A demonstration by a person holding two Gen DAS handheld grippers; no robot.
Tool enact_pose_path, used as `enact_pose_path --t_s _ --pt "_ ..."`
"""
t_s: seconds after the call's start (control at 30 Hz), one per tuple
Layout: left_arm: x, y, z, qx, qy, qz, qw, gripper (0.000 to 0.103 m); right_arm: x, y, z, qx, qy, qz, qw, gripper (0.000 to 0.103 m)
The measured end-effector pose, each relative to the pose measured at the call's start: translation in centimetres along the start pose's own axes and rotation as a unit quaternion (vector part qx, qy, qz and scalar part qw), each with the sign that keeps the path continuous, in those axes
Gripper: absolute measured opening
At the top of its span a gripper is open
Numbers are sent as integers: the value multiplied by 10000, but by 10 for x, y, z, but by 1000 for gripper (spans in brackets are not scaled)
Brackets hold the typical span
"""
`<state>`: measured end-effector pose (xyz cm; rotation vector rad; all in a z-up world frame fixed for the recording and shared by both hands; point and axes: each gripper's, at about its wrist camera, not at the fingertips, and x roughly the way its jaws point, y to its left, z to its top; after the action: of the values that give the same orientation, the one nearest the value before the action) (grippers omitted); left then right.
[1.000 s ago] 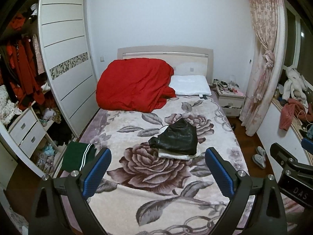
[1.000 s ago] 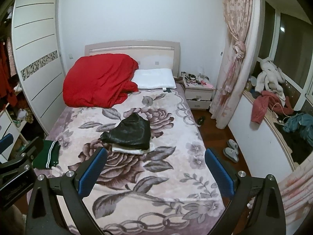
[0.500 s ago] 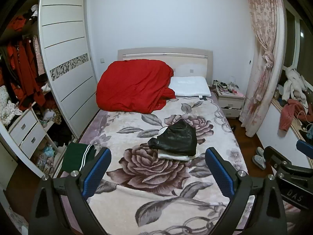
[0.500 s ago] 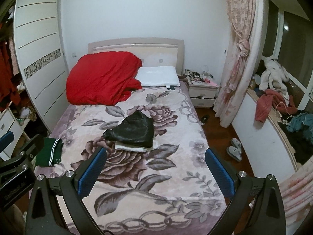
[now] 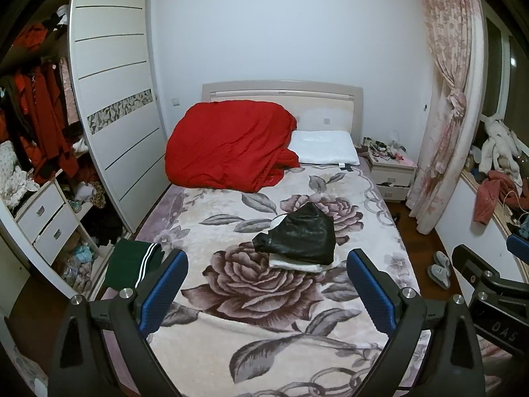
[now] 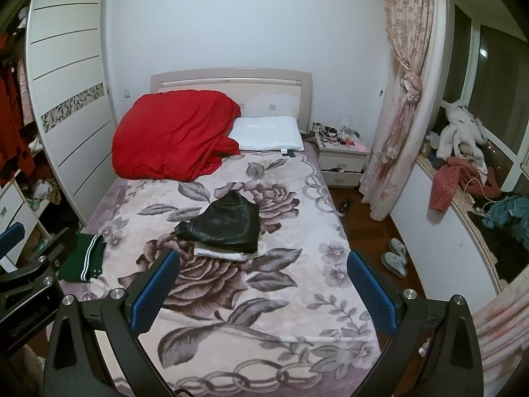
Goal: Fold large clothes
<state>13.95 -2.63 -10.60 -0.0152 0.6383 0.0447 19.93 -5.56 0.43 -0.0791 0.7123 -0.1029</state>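
Floral blanket (image 5: 251, 297) covers the bed; both grippers, left gripper (image 5: 266, 289) and right gripper (image 6: 263, 289), hover empty with fingers wide apart. Ahead of the fingertips, a black garment (image 5: 302, 236) rests folded atop white cloth (image 5: 294, 264), seemingly stacked as finished.

Left claw (image 5: 266, 292): black plastic frame, two fingers (image 5: 163, 289) faced with blue textured pads, silver round screws at the knuckles, triangular cut-outs in the arms. Right claw (image 6: 263, 292): same build, blue pads, silver screws. White lettering "DAS" on right claw body seen from left wrist; partly legible white print on left claw body.
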Motion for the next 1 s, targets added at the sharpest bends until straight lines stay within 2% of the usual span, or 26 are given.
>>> enact_pose_path --t_s 1.0 --pt "-1 6 3 -42 -28 33 10000 98 -10 -7 0 20 -97 24 9999 103"
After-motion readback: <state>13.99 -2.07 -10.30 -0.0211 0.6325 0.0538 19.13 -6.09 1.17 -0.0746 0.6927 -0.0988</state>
